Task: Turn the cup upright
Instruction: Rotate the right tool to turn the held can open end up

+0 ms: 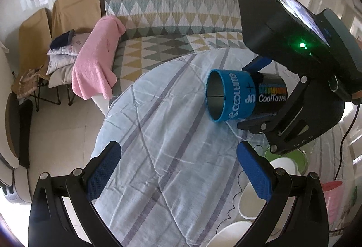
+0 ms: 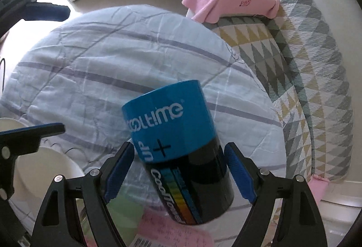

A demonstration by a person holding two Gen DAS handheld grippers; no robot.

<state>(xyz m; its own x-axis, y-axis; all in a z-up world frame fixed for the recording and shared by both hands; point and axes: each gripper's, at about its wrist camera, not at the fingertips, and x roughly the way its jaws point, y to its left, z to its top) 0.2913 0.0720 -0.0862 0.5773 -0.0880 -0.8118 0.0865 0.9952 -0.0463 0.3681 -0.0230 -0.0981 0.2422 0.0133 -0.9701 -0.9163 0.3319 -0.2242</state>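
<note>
The cup [image 1: 239,97] is a blue and black tin with "CoolTowel" lettering. It is held on its side above the table, its open mouth facing left in the left wrist view. My right gripper [image 1: 253,97] is shut on the cup's black end. In the right wrist view the cup [image 2: 181,149] sits between the blue pads [image 2: 239,177], tilted, blue end pointing away. My left gripper [image 1: 178,170] is open and empty, low over the cloth to the left of the cup.
A round table under a light blue striped cloth [image 1: 158,134]. White bowls [image 1: 251,204], a green bowl [image 1: 301,158] and a pink cup [image 1: 334,199] stand at its right edge. A sofa with a triangle-pattern quilt [image 1: 172,27] and a pink towel [image 1: 97,55] lies behind.
</note>
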